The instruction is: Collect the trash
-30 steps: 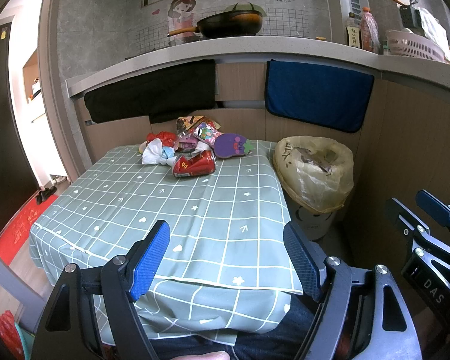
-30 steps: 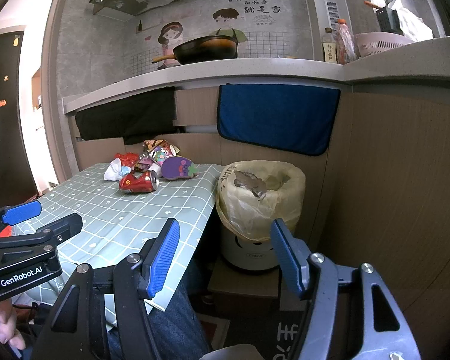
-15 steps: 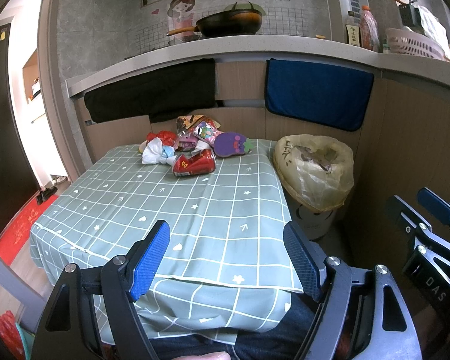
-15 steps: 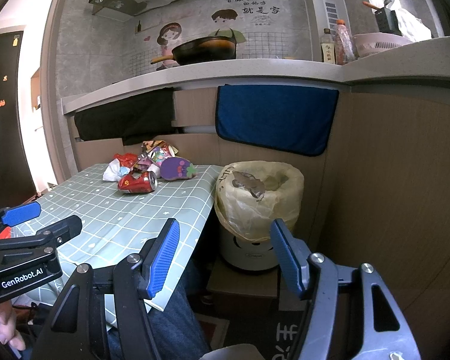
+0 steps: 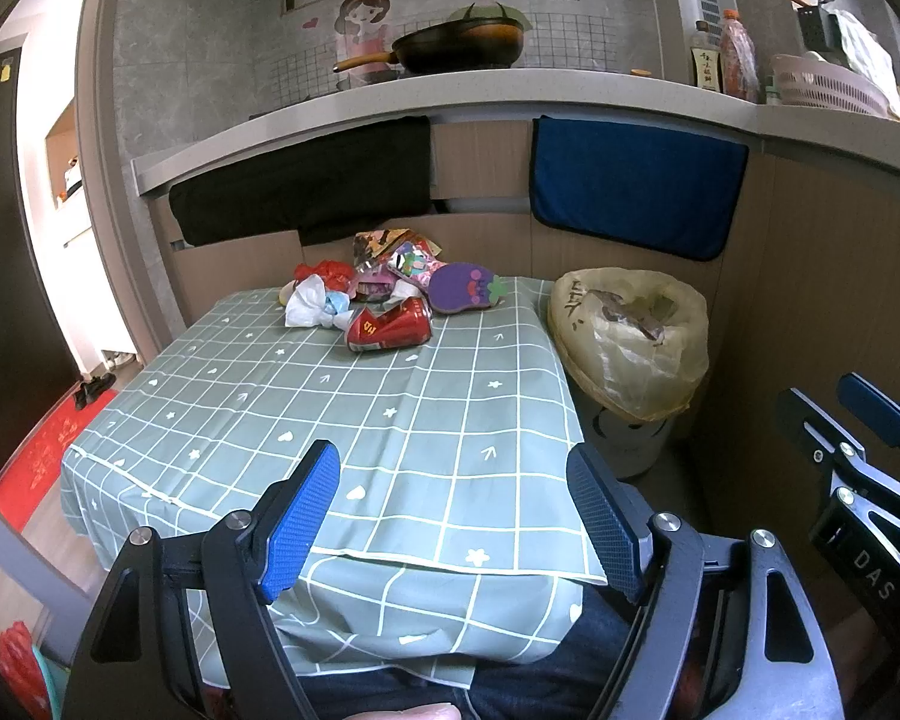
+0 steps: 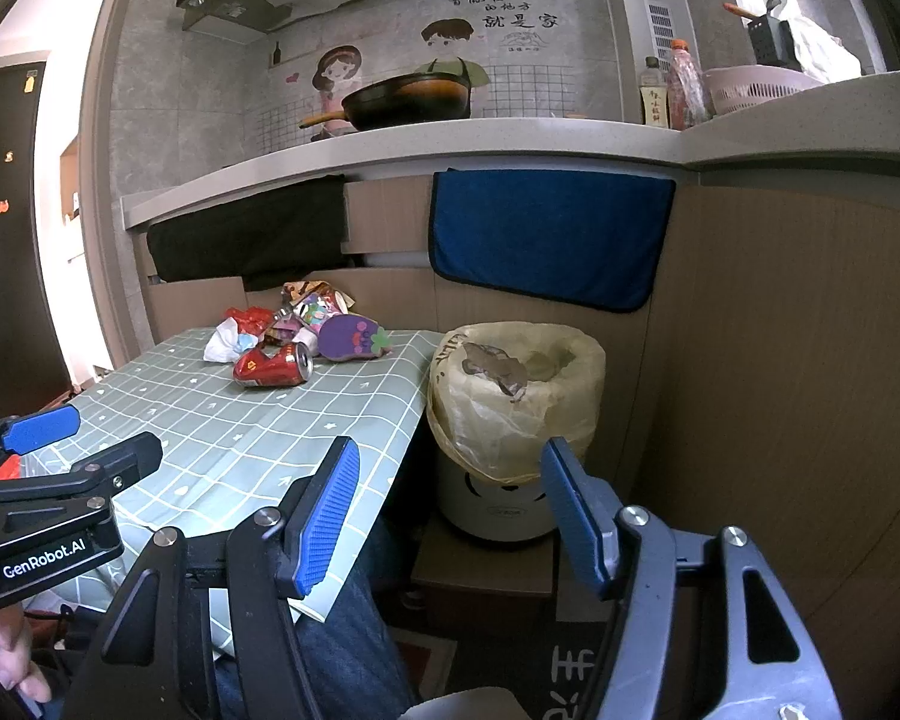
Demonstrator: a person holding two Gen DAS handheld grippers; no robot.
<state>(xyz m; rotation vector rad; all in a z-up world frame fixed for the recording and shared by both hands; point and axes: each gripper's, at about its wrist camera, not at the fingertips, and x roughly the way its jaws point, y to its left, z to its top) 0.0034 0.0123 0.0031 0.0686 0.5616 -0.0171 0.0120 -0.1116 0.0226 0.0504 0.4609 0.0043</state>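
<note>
Left wrist view showed all trash point(image 5: 384, 294) piled at upper centre of the table point(image 5: 330, 420), bin point(image 5: 630, 342) waiting; left gripper point(image 5: 453, 516) and right gripper point(image 6: 447, 510) had fingers wide apart, holding nothing.

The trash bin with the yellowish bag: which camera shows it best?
The right wrist view: the trash bin sits near the middle, showing its bag-lined opening and white body. The left wrist view pushes the bin toward the right side, smaller, its base partly hidden by the table.

Bright upper-right window glare, sharp, fisheye-warped edges
</note>
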